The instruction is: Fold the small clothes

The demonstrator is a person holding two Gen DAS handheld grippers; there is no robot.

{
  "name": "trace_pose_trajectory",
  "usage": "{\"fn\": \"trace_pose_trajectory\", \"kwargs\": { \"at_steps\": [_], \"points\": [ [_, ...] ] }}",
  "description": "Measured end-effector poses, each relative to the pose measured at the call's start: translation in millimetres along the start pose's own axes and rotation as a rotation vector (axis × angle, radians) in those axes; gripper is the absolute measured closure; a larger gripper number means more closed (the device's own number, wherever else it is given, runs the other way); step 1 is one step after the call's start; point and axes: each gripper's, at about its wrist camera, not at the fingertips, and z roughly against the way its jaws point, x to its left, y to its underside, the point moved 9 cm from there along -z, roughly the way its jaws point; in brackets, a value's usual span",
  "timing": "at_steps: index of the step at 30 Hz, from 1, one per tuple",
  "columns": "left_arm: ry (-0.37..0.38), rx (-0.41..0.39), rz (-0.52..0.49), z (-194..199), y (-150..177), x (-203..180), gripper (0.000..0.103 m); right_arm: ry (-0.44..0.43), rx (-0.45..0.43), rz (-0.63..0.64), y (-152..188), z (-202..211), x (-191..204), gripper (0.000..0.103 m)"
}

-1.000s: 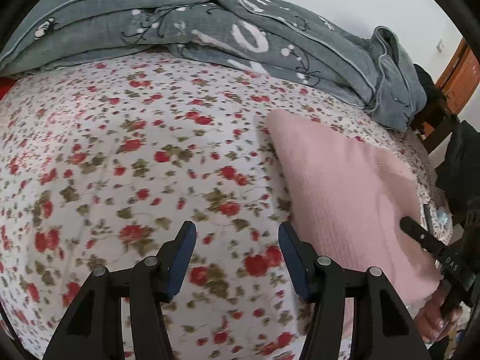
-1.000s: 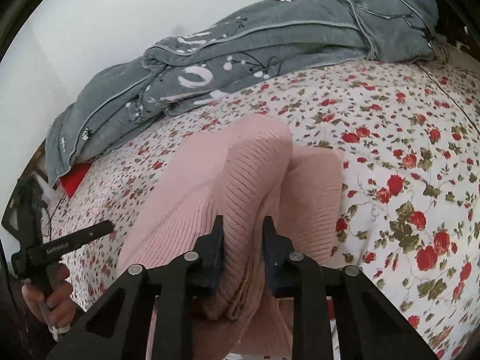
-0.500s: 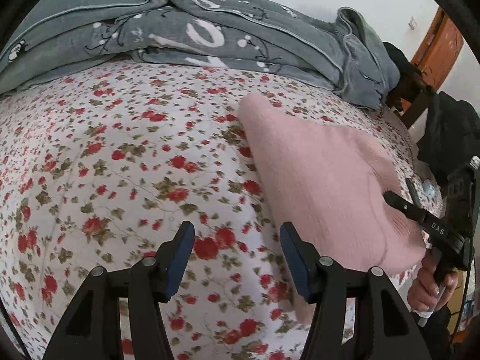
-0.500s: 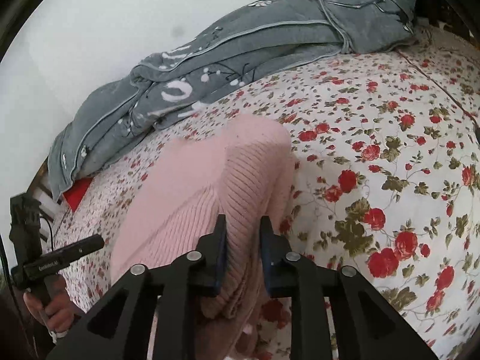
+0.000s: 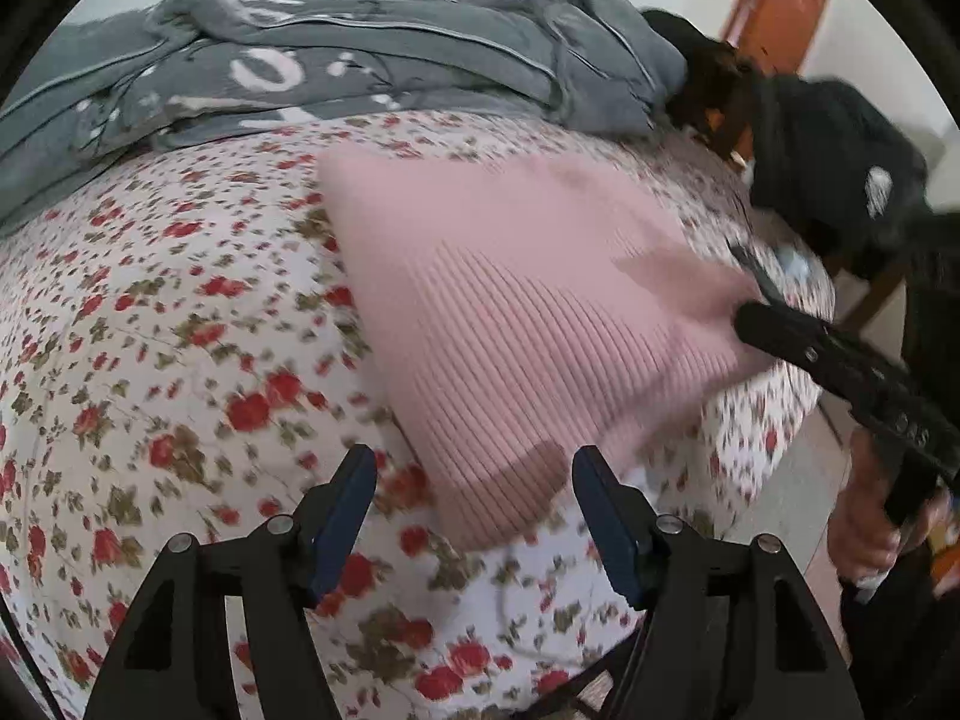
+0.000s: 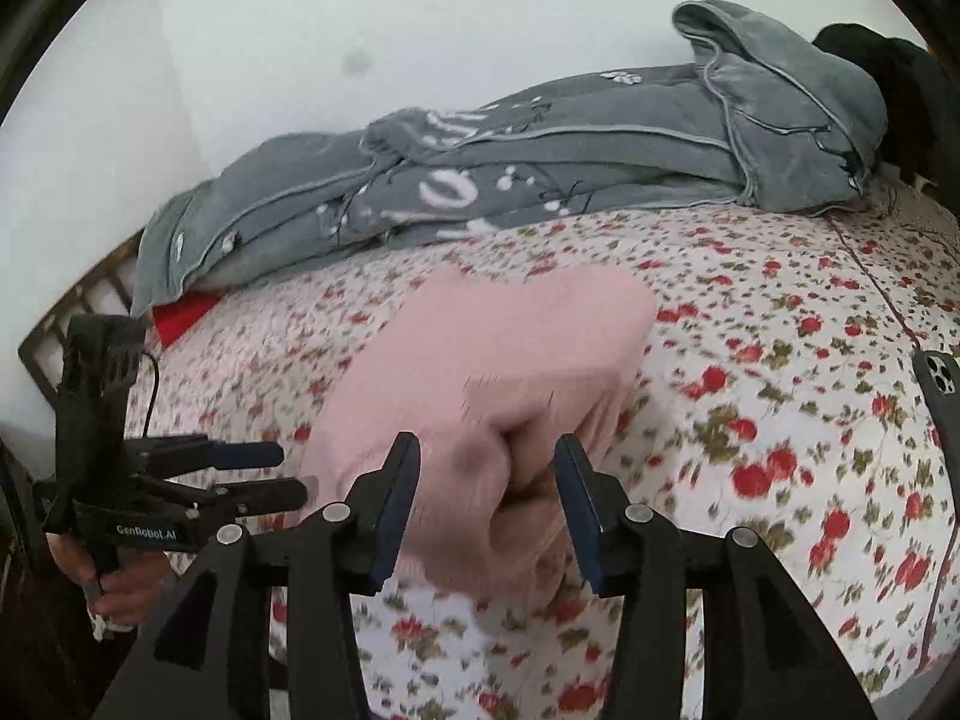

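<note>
Right wrist view: the right gripper [image 6: 486, 468] is opening, its blue pads clear of the bunched edge of the pink knit garment [image 6: 510, 372] between them. Left wrist view: the left gripper [image 5: 474, 492] is also opening, nothing gripped, with the garment's near corner just ahead of its tips. The garment lies folded on the floral bedsheet [image 5: 150, 330]. Farther back, a grey blanket [image 6: 540, 156] is heaped along the wall. A phone [image 6: 942, 396] rests at the right.
</note>
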Motion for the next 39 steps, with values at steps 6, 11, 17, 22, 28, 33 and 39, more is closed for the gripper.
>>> {"fn": "trace_pose_trajectory", "kwargs": {
  "at_steps": [6,11,17,22,28,33,39],
  "points": [
    [-0.039,0.035,-0.027,-13,18,-8,0.035,0.018,0.044,-0.051,19,-6,-11,0.057],
    [-0.088,0.013,-0.023,-27,10,-12,0.035,0.033,0.047,-0.088,20,-4,-17,0.057],
    [-0.134,-0.020,-0.053,-31,5,-17,0.043,0.028,0.042,-0.141,13,-10,-21,0.057],
    [-0.081,-0.088,0.005,-13,3,-2,0.077,0.020,0.067,-0.170,11,-26,-17,0.065],
    [-0.001,-0.102,0.057,-6,10,10,0.081,0.011,-0.001,-0.138,9,-16,-11,0.094],
    [0.017,-0.084,0.066,-11,15,9,0.079,0.076,0.070,-0.121,33,-36,-22,0.095],
    [0.034,-0.052,0.044,1,22,14,0.064,0.062,0.069,-0.116,24,-30,-25,0.074]
  ]
}}
